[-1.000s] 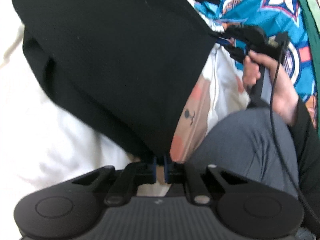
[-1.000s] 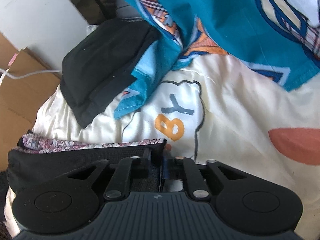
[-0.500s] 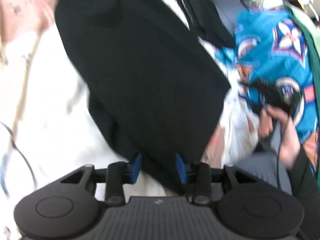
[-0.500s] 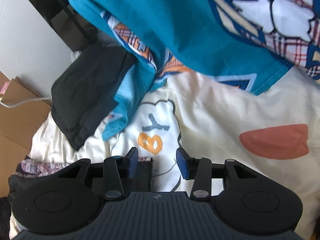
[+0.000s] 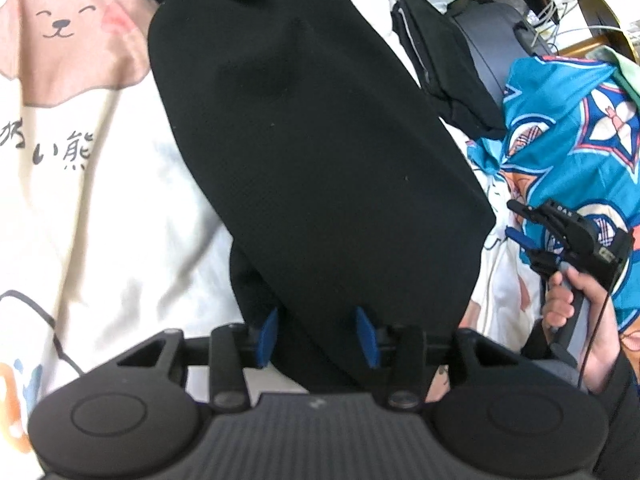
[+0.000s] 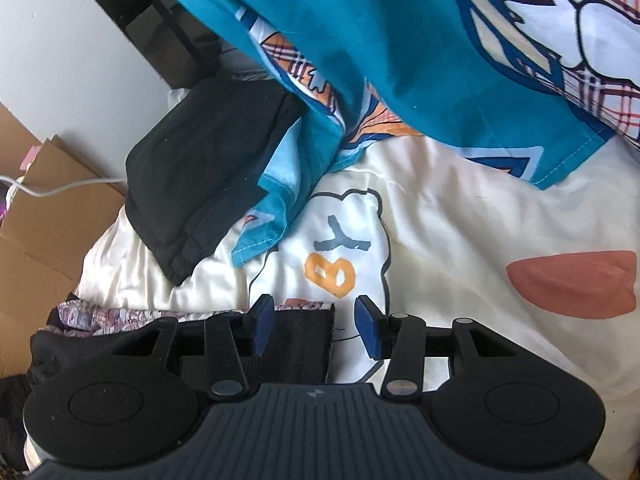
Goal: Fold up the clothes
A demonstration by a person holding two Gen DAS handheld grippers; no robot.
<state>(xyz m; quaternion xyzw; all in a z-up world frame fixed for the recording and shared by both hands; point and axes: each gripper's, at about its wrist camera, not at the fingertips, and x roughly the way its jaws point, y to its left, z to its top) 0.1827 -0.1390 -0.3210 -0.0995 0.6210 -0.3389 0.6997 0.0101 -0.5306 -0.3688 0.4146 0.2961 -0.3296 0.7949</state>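
Left wrist, black garment (image 5: 320, 152) lies between left tool (image 5: 318, 334) parted pads, teal cloth (image 5: 568, 136) beside.

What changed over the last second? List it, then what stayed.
Both grippers have just been opening: left gripper let go of the black garment, right gripper released its corner. The cloth now lies between open jaws. Teal patterned fabric and bedsheet stayed.

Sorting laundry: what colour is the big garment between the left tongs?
Plain black garment; left wrist view.
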